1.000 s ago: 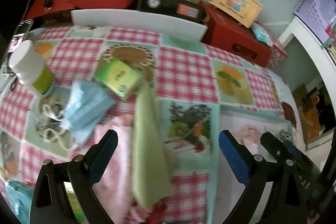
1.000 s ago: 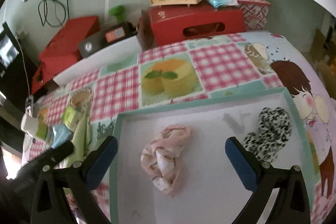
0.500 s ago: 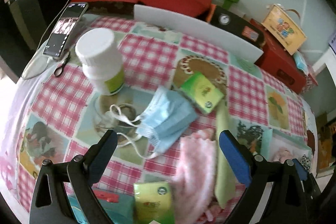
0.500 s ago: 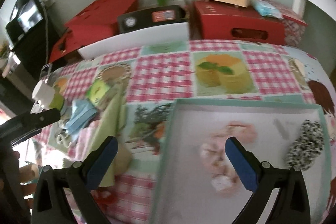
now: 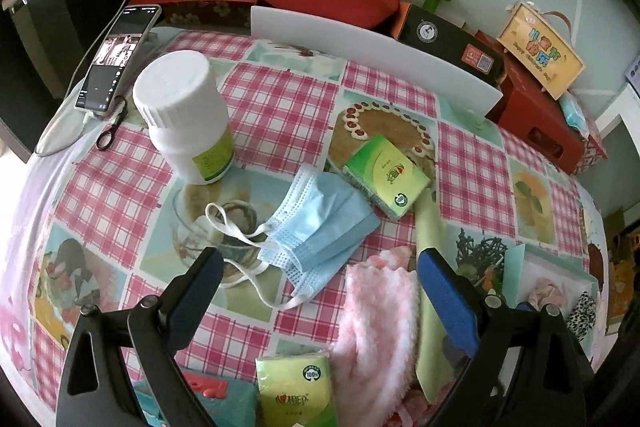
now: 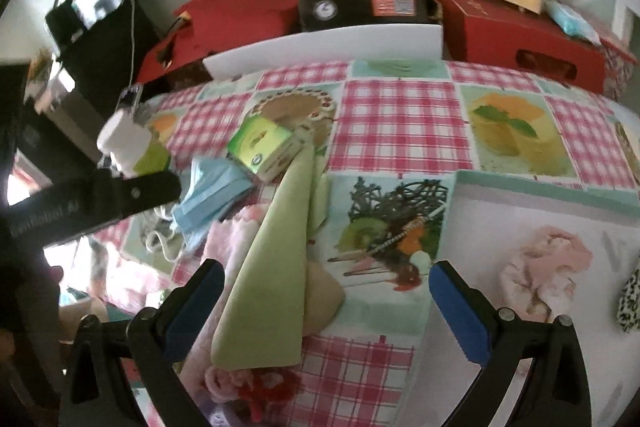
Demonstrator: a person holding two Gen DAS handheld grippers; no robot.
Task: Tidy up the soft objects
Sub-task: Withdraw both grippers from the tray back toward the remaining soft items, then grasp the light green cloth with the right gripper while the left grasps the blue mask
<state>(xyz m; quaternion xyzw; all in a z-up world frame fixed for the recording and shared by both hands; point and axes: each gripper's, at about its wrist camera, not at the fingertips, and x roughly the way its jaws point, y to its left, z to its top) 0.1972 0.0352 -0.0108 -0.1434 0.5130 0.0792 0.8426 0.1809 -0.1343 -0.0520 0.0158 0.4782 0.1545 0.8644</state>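
A blue face mask (image 5: 320, 227) with white ear loops lies on the checked tablecloth, just ahead of my open left gripper (image 5: 320, 291). A fluffy pink cloth (image 5: 376, 311) and a folded green cloth (image 5: 430, 291) lie between its fingers. In the right wrist view my right gripper (image 6: 326, 301) stands open over the green cloth (image 6: 272, 275), with the mask (image 6: 212, 191) and the pink cloth (image 6: 232, 239) to the left. A white tray (image 6: 500, 203) at right holds a pink scrunchie (image 6: 544, 275) and a leopard-print scrunchie (image 6: 630, 303).
A white pill bottle (image 5: 184, 115) stands at left, a phone (image 5: 116, 59) behind it. Green tissue packs lie mid-table (image 5: 386, 179) and at the near edge (image 5: 294, 391). Red boxes (image 6: 516, 35) and a white board (image 5: 372, 55) line the far side. A teal pack (image 5: 208, 399) lies nearby.
Both grippers have swung left, away from the tray. The left one pulled back over the mask and bottle; the right one left the tray for the green cloth. Both stayed open.
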